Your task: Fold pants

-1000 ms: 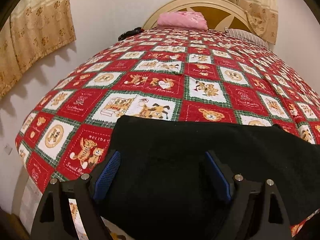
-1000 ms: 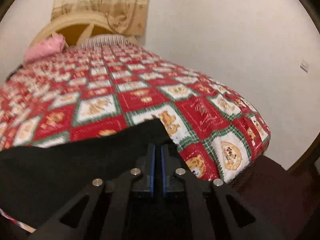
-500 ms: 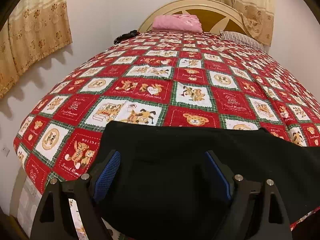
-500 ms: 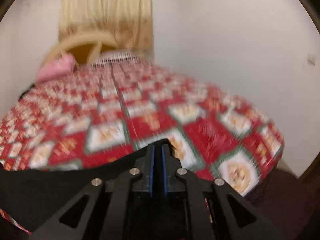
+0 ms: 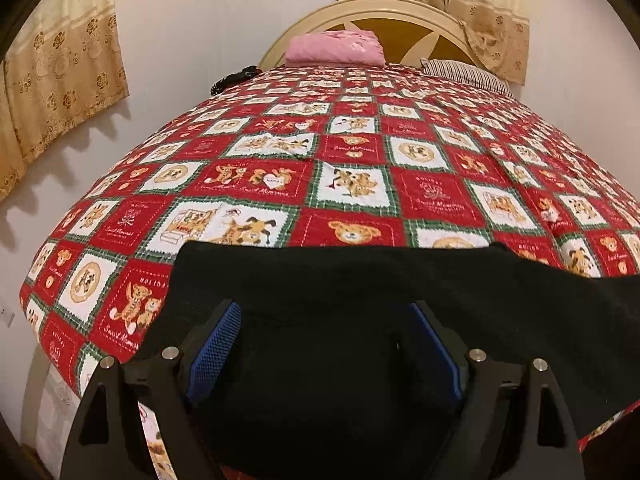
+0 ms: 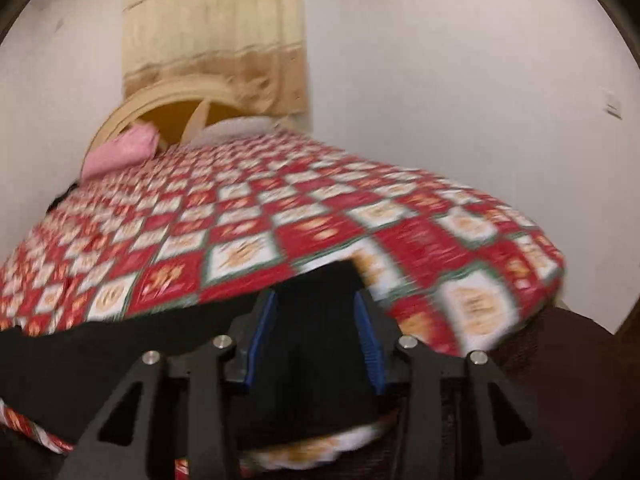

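Observation:
Black pants (image 5: 360, 304) lie flat across the near end of the bed, on a red patchwork bedspread (image 5: 352, 160). My left gripper (image 5: 324, 320) stands open just above their left part, and its blue pads (image 5: 216, 344) do not touch the cloth. In the right wrist view the pants (image 6: 120, 344) run off to the left, and their right end lies between the fingers of my right gripper (image 6: 316, 312). That gripper's jaws are opening, and its blue pads (image 6: 370, 344) stand clear of the cloth. This view is blurred.
A pink pillow (image 5: 334, 48) and a striped pillow (image 5: 466, 72) lie against the round headboard (image 5: 380, 12). A small dark object (image 5: 234, 78) sits at the far left edge. Curtains (image 5: 64, 80) hang on the left wall. White walls close in on both sides.
My right gripper was shut on the pants' right end and has let go, its jaws now apart. Both views have drawn back a little from the bed; the pants lie still.

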The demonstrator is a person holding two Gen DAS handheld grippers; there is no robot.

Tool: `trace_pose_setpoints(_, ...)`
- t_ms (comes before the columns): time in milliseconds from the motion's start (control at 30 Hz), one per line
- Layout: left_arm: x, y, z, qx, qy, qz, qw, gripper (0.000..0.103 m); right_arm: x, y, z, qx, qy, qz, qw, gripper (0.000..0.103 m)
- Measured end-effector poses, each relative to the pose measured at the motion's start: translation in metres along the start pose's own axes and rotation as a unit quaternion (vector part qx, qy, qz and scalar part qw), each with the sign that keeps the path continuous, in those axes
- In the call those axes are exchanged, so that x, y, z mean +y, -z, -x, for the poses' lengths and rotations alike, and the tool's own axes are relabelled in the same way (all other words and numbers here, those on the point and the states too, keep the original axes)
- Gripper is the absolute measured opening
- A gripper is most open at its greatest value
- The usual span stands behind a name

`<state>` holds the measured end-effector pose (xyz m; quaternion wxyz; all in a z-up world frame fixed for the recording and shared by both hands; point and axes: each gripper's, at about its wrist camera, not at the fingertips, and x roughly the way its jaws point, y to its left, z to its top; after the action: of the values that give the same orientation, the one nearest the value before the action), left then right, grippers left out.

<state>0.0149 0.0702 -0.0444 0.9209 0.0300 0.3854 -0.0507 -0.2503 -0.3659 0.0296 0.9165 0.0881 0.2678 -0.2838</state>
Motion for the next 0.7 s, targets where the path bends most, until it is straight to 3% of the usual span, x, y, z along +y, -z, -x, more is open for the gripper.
trace_pose_setpoints(133,0.004,0.01,-0.015,0.023,-0.025,-0.022,0.9992,0.086,0.017,0.013,-0.043,0.084,0.028,0.012,0.996,0.045)
trace_pose_setpoints(233,0.013,0.014,-0.012,0.012,-0.01,-0.01,0.9998,0.086,0.021,0.001,-0.036,0.073,0.086,0.006,0.994,0.048)
trace_pose_setpoints(267,0.014,0.015,-0.01,0.008,-0.009,-0.011,0.9999,0.086,0.027,-0.002,-0.024,0.049,0.079,-0.004,0.996,0.048)
trace_pose_setpoints(333,0.011,0.015,-0.002,-0.012,-0.01,-0.021,0.9997,0.086,0.053,-0.004,0.003,0.008,0.005,0.002,1.0,0.048)
trace_pose_setpoints(433,0.003,0.011,0.011,-0.038,0.01,-0.037,0.9986,0.086,0.122,0.005,0.018,0.02,-0.107,0.052,0.993,0.048)
trace_pose_setpoints(533,-0.014,0.012,0.015,-0.046,0.024,-0.062,0.9967,0.086,0.206,0.024,0.016,0.055,-0.225,0.094,0.968,0.048)
trace_pose_setpoints(600,-0.023,0.017,0.008,-0.037,0.014,-0.078,0.9962,0.086,0.251,0.04,0.015,0.076,-0.273,0.114,0.952,0.048)
trace_pose_setpoints(667,-0.023,0.024,-0.005,-0.009,0.007,-0.086,0.9962,0.086,0.296,0.066,0.007,0.11,-0.327,0.138,0.928,0.044)
trace_pose_setpoints(700,-0.017,0.027,-0.009,-0.009,0.02,-0.076,0.9968,0.086,0.31,0.078,-0.001,0.127,-0.338,0.146,0.921,0.044)
